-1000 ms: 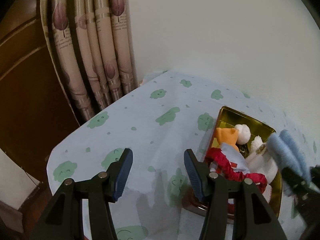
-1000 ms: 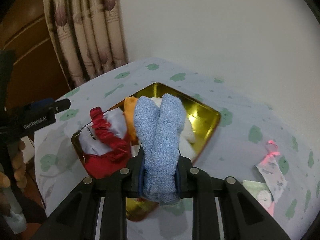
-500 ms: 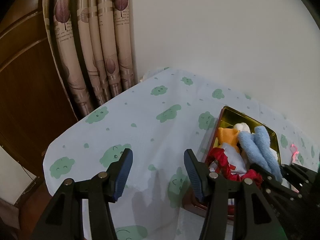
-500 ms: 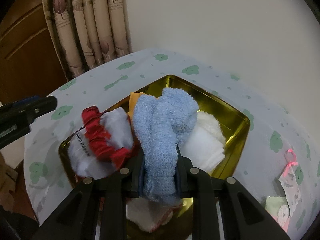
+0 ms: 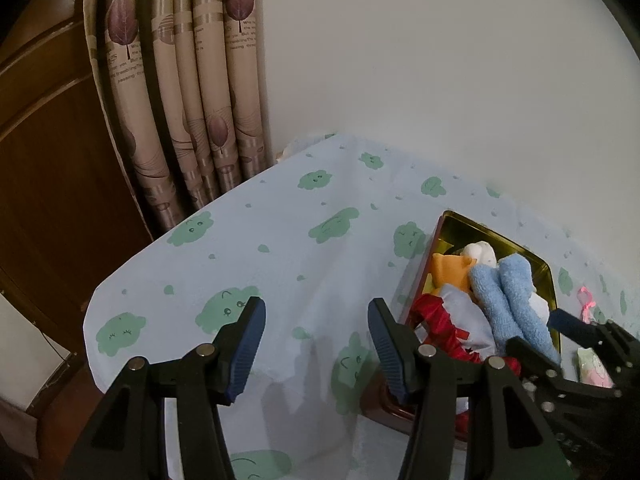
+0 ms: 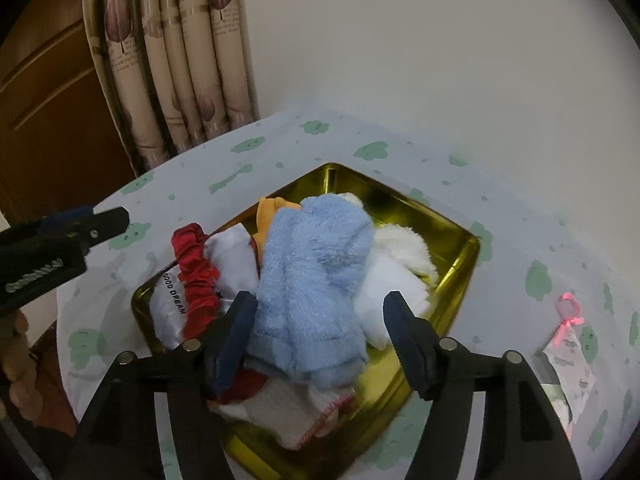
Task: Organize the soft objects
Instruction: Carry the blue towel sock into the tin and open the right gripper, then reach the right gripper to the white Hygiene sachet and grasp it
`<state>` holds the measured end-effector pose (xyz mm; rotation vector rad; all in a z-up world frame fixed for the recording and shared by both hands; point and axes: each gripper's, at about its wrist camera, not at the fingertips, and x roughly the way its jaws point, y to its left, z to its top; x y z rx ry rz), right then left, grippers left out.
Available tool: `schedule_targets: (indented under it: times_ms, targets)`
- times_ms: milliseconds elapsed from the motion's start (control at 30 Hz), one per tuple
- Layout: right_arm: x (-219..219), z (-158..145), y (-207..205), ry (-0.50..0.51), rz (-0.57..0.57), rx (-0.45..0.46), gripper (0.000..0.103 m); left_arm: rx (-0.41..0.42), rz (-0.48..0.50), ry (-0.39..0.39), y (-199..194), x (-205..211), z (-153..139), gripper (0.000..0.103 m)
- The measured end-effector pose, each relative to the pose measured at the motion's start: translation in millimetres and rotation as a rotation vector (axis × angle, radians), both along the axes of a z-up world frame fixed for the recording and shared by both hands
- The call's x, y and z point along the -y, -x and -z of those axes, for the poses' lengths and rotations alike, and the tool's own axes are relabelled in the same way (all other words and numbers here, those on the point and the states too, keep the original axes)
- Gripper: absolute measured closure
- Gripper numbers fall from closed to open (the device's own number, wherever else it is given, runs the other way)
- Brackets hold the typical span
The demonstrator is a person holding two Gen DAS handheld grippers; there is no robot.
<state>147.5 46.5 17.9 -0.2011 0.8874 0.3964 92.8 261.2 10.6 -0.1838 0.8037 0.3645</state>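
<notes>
right tongs (image 6: 320, 322) opening, blue towel (image 6: 316, 280) loose between pads | left tongs (image 5: 316, 340) open, empty | risk: towel snags pad, drags off gold tray (image 6: 460, 264) pile near bench edge

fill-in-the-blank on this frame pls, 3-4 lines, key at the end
1. The blue fluffy sock lies on the pile inside the ____-coloured tin.
2. The right gripper is opening, its fingers either side of the ____ sock.
3. The white cloth printed "GOOD DREAM" has a ____ ruffled trim.
4. The left gripper holds ____ over the tablecloth.

Missing words: gold; blue; red; nothing
</notes>
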Motion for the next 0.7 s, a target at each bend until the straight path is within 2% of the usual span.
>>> schedule_targets:
  times_ms: [133,400,567,700]
  targets:
    - [11,-13,9,-0.024,0.012,0.018,0.029,0.003,0.002,-0.002,1,2,-1,0.048]
    - [51,-35,16,-0.046,0.079,0.048,0.025,0.003,0.020,-0.024,1,9,-1,0.048]
    - [96,-35,3,0.006,0.168,0.053,0.021,-0.006,0.040,-0.041,0,16,1,0.048]
    - [141,-22,-19,0.064,0.261,0.001,0.019,-0.007,0.055,-0.051,-1,21,2,0.048]
